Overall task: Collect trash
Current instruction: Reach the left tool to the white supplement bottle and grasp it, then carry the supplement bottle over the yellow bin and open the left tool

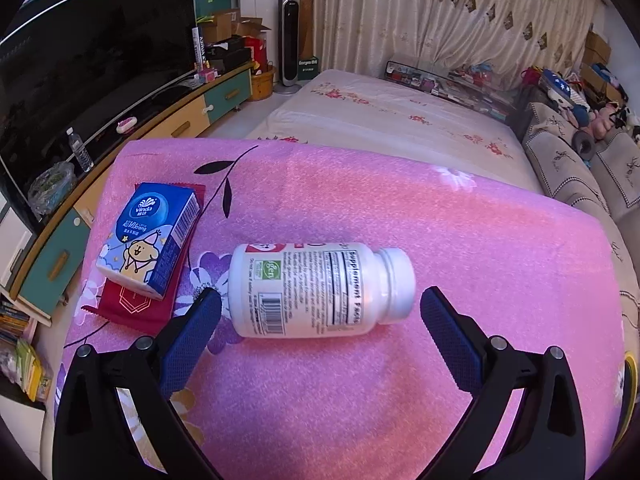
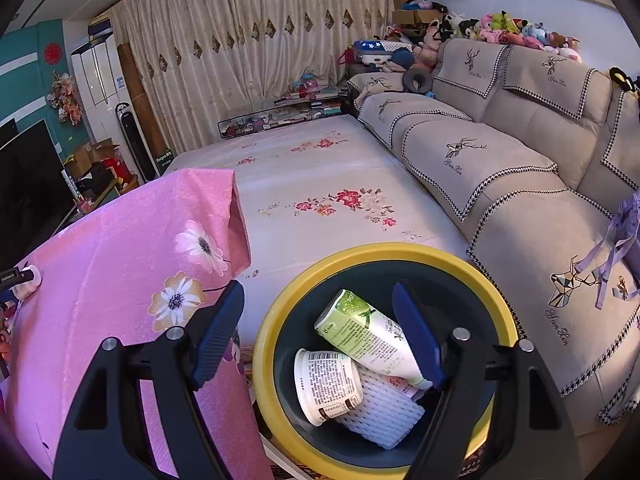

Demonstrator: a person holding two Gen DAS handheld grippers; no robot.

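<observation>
A white supplement bottle (image 1: 316,290) lies on its side on the pink flowered cloth (image 1: 460,240), cap to the right. My left gripper (image 1: 320,312) is open, its blue fingers either side of the bottle, not gripping it. A blue Vinda tissue pack (image 1: 150,236) rests on a red wrapper (image 1: 136,308) to the left. My right gripper (image 2: 318,300) is open and empty above a yellow-rimmed bin (image 2: 400,250). The bin holds a green and white bottle (image 2: 368,336), a white cup (image 2: 326,386) and white foam netting (image 2: 384,412).
A TV and a low cabinet (image 1: 168,120) stand left of the table. A flowered bed (image 2: 320,184) lies beyond it. A beige sofa (image 2: 520,168) runs along the right, close to the bin.
</observation>
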